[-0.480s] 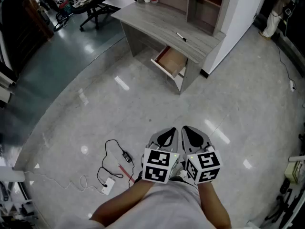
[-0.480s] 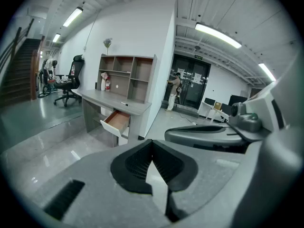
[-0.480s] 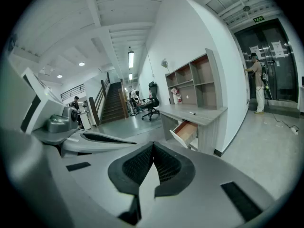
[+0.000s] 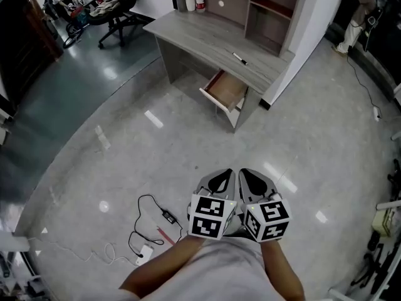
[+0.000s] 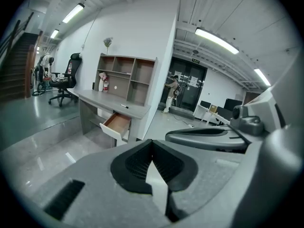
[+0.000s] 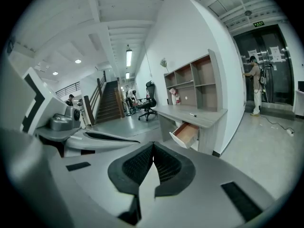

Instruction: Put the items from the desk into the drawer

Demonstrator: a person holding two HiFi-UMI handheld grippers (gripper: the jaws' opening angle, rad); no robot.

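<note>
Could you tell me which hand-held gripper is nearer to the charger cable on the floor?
Left. The left hand-held gripper is held to the right of the charger cable, which lies on the floor; the right hand-held gripper is beside the left one, farther from the cable.

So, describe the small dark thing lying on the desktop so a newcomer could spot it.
Find the grey desk with the shelf unit on top. On its surface, just above the open drawer, lies a slim dark marker. It lies flat and alone near the front edge, unlike the upright bottles at the desk's other end.
</note>
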